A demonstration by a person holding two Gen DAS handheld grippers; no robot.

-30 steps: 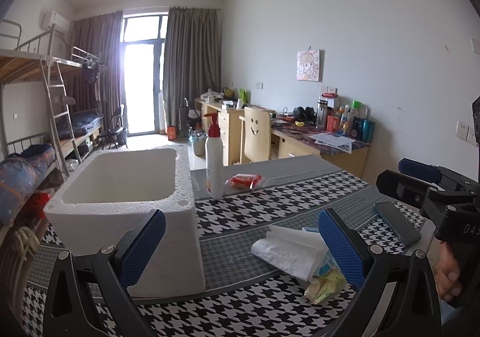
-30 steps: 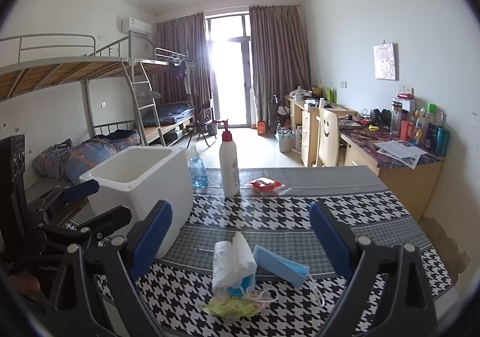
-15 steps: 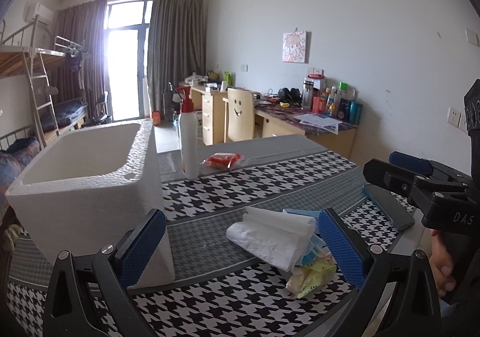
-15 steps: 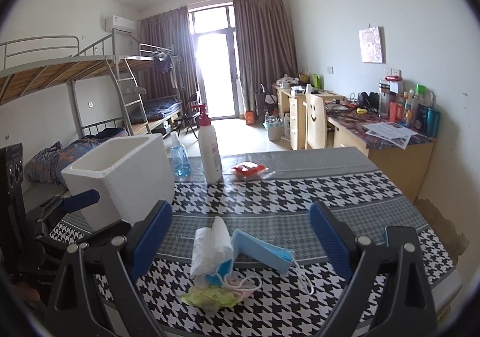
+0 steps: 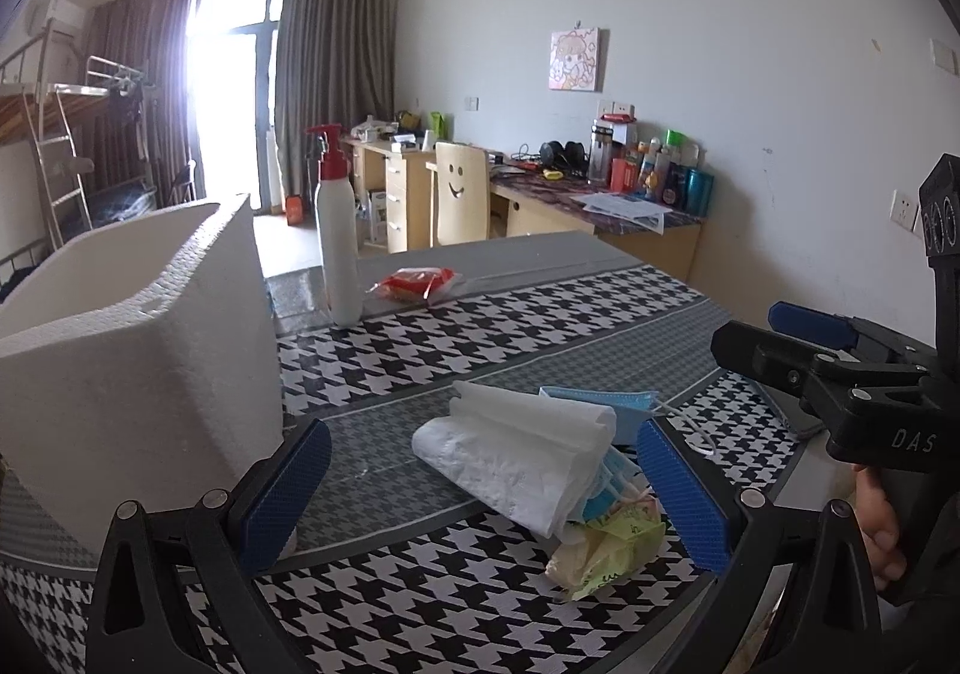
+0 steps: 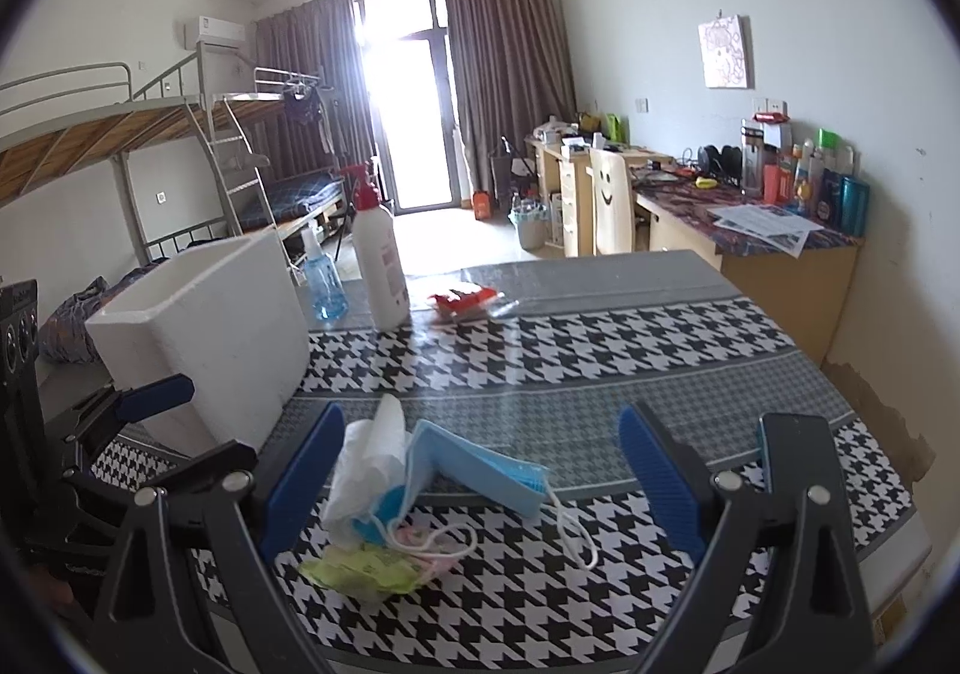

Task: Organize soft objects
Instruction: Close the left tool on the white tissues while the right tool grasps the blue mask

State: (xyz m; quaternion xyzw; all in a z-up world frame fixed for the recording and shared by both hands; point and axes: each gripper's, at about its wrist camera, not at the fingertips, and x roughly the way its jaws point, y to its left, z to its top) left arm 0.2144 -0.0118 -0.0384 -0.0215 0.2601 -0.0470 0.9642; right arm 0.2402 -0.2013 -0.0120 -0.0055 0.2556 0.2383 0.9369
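Both the left gripper (image 5: 480,500) and right gripper (image 6: 480,485) stood wide apart, holding nothing. Crumpled white tissue (image 5: 516,458), a pleated blue mask (image 6: 480,464) and a yellow-green wrapper (image 6: 366,569) lay heaped on the houndstooth tablecloth (image 6: 600,350). The grainy foam box (image 5: 138,338) stood at nine o'clock of them.

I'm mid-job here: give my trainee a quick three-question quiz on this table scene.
1. True or false: the left gripper has its jaws shut on the tissue.
2. What lies under the tissue at the near end of the pile: A) green packet B) phone C) spoon?
3. Which colour is the pump on the white bottle?

Key: 1 false, both grippers are open, the right gripper too. 2 A. 3 red.
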